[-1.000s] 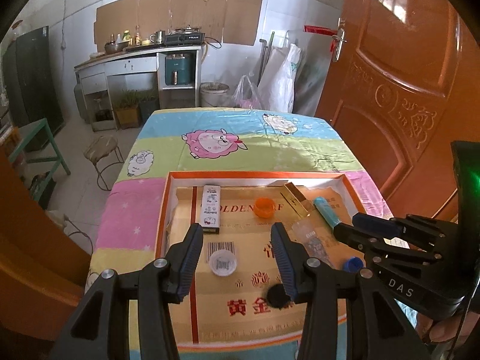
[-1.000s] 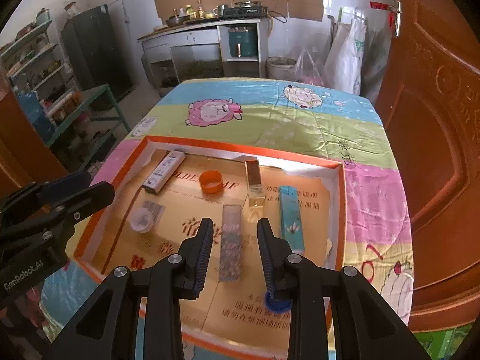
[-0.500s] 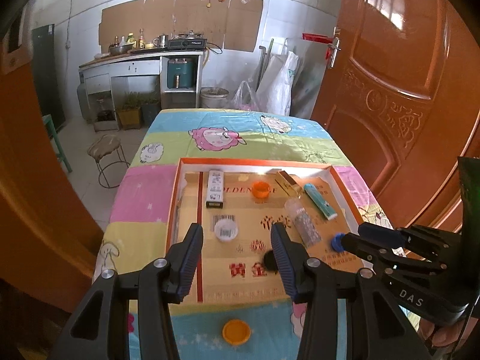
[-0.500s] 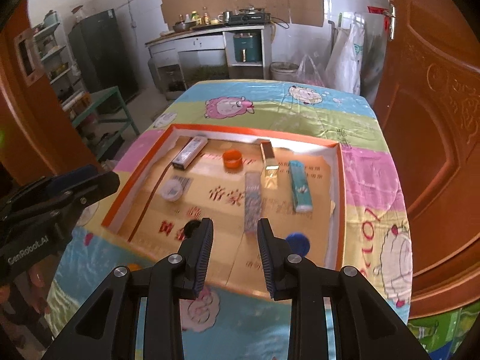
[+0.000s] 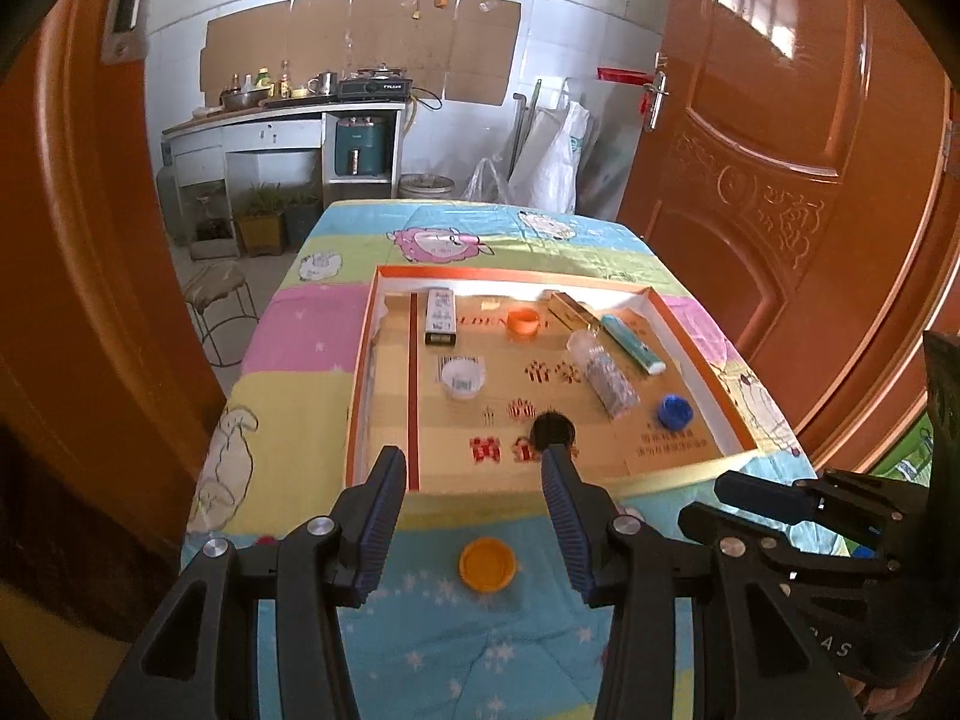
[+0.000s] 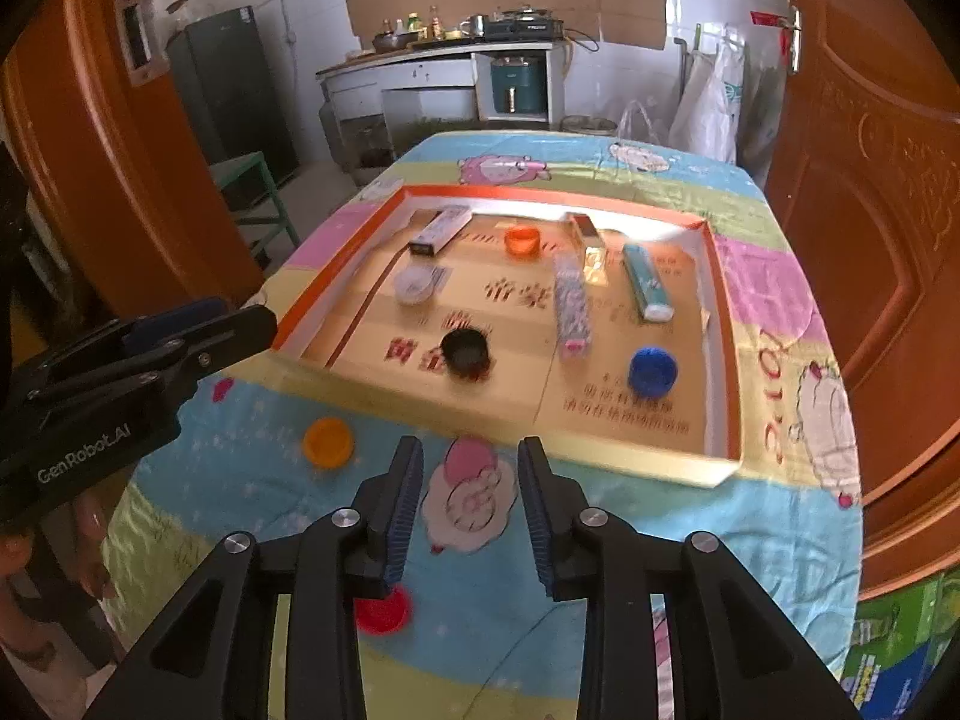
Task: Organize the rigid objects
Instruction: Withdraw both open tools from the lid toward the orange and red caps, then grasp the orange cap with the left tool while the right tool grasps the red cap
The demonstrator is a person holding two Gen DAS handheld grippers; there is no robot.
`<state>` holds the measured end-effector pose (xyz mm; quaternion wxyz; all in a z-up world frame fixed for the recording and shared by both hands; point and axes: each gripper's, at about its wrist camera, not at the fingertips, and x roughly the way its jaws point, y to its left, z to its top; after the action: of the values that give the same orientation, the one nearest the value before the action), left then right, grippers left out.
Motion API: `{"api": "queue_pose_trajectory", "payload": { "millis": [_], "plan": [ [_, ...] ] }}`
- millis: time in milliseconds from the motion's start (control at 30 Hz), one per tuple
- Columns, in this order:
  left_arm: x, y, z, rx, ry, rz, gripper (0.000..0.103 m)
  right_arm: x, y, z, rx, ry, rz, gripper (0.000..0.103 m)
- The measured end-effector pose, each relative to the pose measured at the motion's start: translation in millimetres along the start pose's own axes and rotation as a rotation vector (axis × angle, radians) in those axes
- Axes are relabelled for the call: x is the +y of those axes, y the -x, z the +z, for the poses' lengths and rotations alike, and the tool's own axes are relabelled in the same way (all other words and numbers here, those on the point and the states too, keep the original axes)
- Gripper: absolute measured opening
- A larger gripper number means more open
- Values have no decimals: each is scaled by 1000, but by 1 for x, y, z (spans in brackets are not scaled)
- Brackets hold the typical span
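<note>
Low on the left of the right wrist view, the left gripper (image 6: 252, 324) juts in from the edge, its dark fingers standing apart and holding nothing. Just to its right on the cartoon-printed tablecloth (image 6: 600, 540) lies an orange cap (image 6: 327, 441), a small round plastic disc outside the tray, and lower down a red cap (image 6: 384, 612) peeps out under the near finger. Both look like strays yet to be gathered.

At the bottom centre the right gripper (image 6: 468, 510) hangs over the cloth, its ribbed blue pads opening and nothing between them; I judge it is readying for one of the loose caps.

Across the middle sits the shallow cardboard tray (image 6: 723, 360), orange-rimmed with a printed tan floor, probably the place where the hard things are collected. Running left to right inside it: a long flat box (image 6: 441, 231) near the upper left corner, a clear plastic cup (image 6: 414, 283) below it, a black round lid (image 6: 465, 351) toward the near edge, an orange ring-shaped cap (image 6: 522, 240) at the back, a clear speckled tube (image 6: 570, 303) lying lengthwise, a shiny gold box (image 6: 591, 246) beside it, a teal tube (image 6: 643, 282), and a blue cap (image 6: 653, 371) at the lower right. The long pieces lie roughly parallel, which suggests deliberate rows.
</note>
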<state>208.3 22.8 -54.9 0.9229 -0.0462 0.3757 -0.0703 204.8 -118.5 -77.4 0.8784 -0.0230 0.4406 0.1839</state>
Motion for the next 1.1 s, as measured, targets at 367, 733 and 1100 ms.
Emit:
{"api": "queue_pose_trajectory", "payload": {
  "millis": [367,733,1100],
  "plan": [
    [8,5,-36,12,4,-27,47,11,0,-41,-11,-41,2,49],
    [9,0,-62,42,-30,-41,47,37,-9,-72,-15,29,3,49],
    [6,-17,-67,93,-59,-57,47,47,-29,-77,21,74,-21,49]
  ]
}}
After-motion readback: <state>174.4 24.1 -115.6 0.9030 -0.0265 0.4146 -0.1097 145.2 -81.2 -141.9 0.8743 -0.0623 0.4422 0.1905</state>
